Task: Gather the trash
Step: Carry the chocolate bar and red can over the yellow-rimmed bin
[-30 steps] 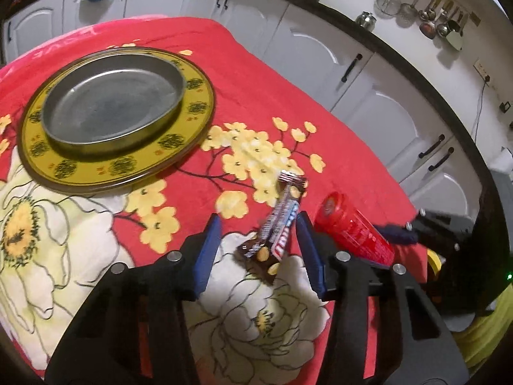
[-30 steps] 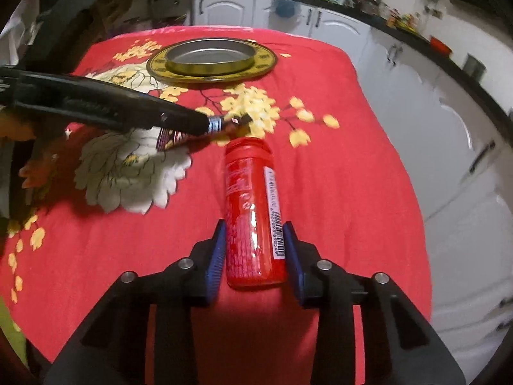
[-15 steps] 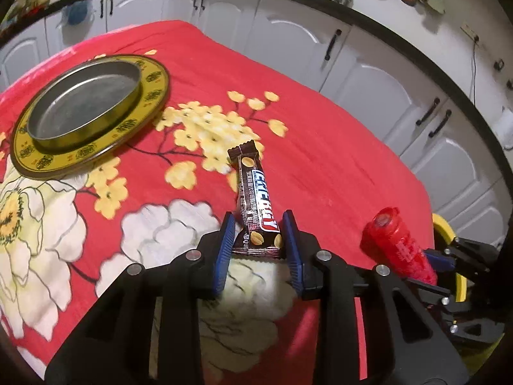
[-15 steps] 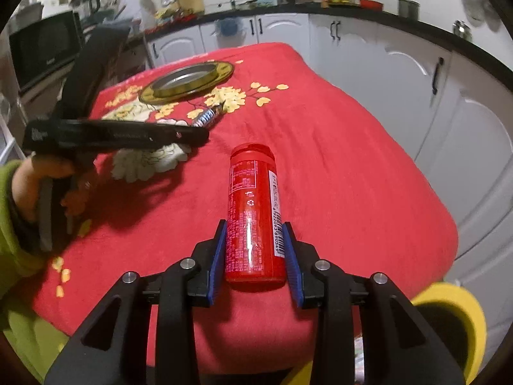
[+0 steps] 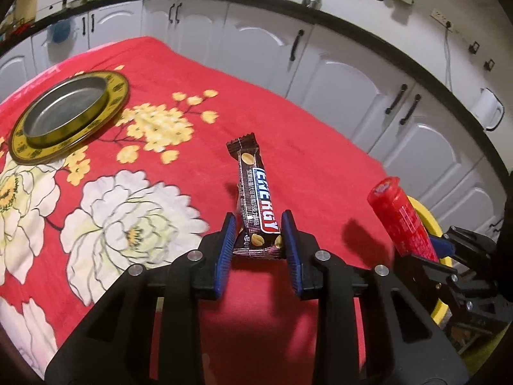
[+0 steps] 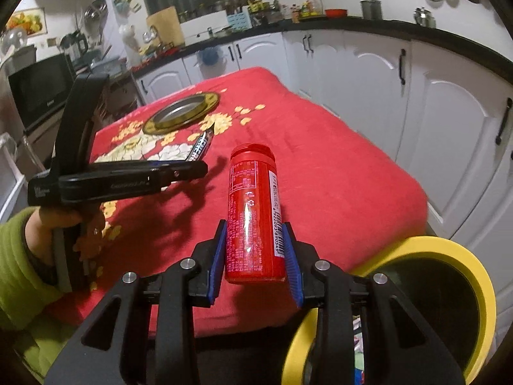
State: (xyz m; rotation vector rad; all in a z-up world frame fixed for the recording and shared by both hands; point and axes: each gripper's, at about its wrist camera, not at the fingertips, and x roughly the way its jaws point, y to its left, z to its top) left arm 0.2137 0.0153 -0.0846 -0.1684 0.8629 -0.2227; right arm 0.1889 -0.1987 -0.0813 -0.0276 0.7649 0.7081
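Note:
My left gripper is shut on a brown energy bar wrapper and holds it above the red flowered tablecloth. The wrapper points away from me. My right gripper is shut on a red cylindrical bottle and holds it in the air near the table's front right corner, beside a yellow-rimmed bin. The bottle also shows in the left wrist view, and the left gripper with the wrapper shows in the right wrist view.
A metal dish on a yellow patterned plate sits at the far left of the table. White kitchen cabinets run behind and to the right of the table. The yellow bin's rim stands off the table's right edge.
My left gripper closed on the wrapper and lifted it off the cloth. My right gripper lifted the red bottle and drew back toward the yellow bin at the table's corner.

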